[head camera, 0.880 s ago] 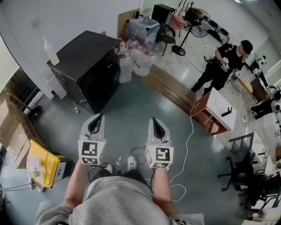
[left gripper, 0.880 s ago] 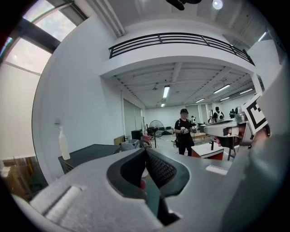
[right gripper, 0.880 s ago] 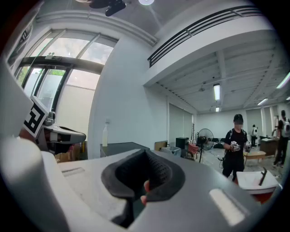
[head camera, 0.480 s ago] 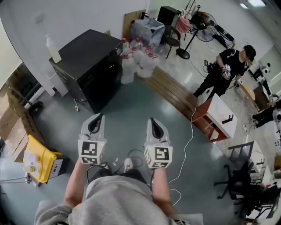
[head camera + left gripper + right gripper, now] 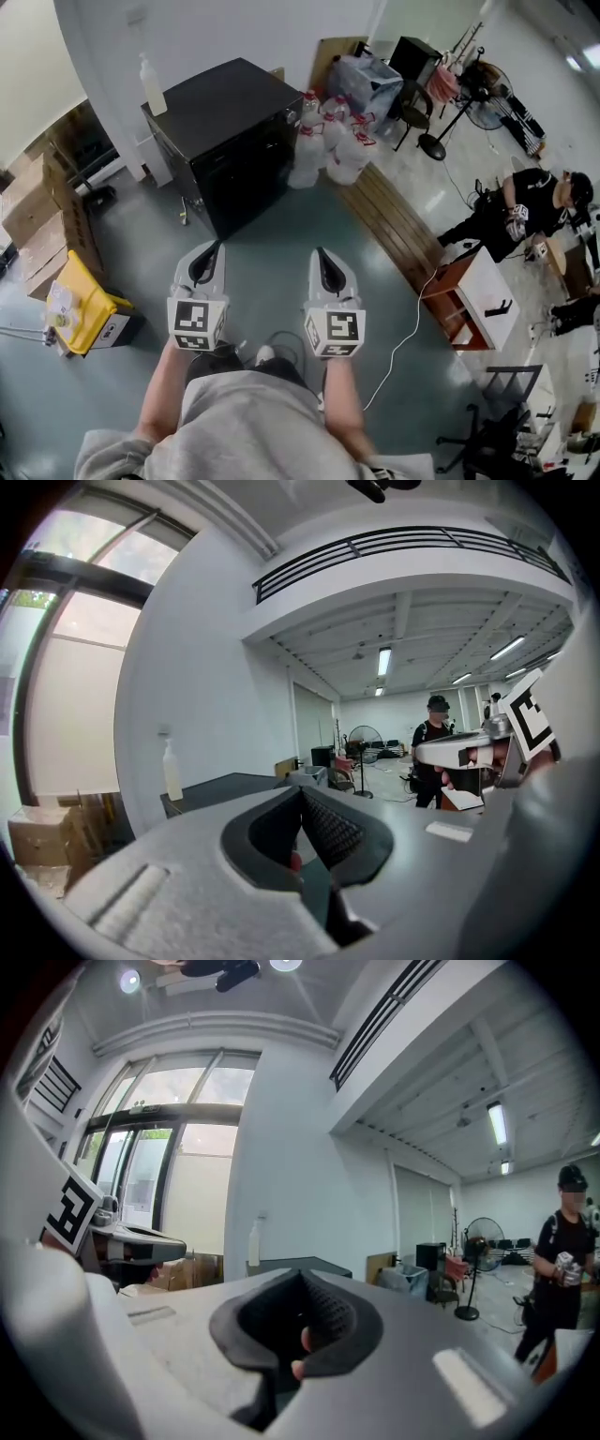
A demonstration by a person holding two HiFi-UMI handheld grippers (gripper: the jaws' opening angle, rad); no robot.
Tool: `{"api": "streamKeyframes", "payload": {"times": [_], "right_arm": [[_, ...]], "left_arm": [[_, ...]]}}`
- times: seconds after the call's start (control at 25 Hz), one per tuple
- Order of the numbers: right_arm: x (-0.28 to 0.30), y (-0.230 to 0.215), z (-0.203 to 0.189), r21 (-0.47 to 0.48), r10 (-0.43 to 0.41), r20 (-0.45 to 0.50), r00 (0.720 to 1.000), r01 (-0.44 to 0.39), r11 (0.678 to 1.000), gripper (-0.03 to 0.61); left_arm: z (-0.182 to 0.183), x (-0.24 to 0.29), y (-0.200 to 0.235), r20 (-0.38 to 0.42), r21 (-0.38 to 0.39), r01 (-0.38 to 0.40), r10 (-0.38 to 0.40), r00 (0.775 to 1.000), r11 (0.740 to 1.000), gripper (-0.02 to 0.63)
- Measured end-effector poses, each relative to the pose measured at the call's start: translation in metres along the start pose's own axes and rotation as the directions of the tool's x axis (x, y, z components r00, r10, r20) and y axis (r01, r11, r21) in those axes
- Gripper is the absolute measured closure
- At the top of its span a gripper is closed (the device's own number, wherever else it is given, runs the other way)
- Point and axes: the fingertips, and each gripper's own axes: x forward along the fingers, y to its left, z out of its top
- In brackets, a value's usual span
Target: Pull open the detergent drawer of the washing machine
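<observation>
The washing machine (image 5: 225,141) is a black box against the white wall, far ahead of both grippers, with a white pump bottle (image 5: 147,82) on its top. I cannot make out its detergent drawer from here. My left gripper (image 5: 208,251) and right gripper (image 5: 322,258) are held side by side over the grey floor, both pointing at the machine. In the left gripper view the left gripper (image 5: 302,799) has its jaws together and empty, with the machine's top (image 5: 225,785) beyond. The right gripper (image 5: 302,1283) is shut on nothing.
Large water jugs (image 5: 323,141) stand right of the machine, and a low wooden platform (image 5: 394,225) runs on from them. Cardboard boxes (image 5: 37,225) and a yellow bin (image 5: 84,305) are at the left. A person (image 5: 516,216), a small red-and-white table (image 5: 473,300) and a white cable (image 5: 403,337) are at the right.
The washing machine has slid to the right in the head view and the person at the right now sits lower. Both grippers keep their place in the view and stay shut.
</observation>
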Motion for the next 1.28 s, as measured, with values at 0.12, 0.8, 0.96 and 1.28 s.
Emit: {"api": "streamKeyframes", "payload": {"times": [0.12,0.8,0.96,1.28], "right_arm": [[0.027,0.007,0.002,0.0,0.048,0.003,0.999,-0.048,0.999,0.575],[0.257,0.051,0.007,0.029,0.115,-0.035,0.993,-0.114,0.993,0.575],[0.308,0.064,-0.004,0.045,0.113,-0.063,0.992,-0.11,0.993,0.574],[0.393,0.078,-0.037,0.125,0.109,-0.097,0.989,-0.097,0.987,0.574]], "left_arm": [[-0.005,0.007,0.021,-0.017,0.011,-0.042,0.042,0.999,0.999,0.603],[-0.024,0.153,0.186,-0.058,-0.045,-0.085,0.082,0.995,0.995,0.603],[-0.038,0.191,0.221,-0.076,-0.058,-0.056,0.051,0.996,0.997,0.603],[-0.077,0.255,0.27,-0.118,-0.071,-0.005,-0.004,0.993,0.997,0.603]]}}
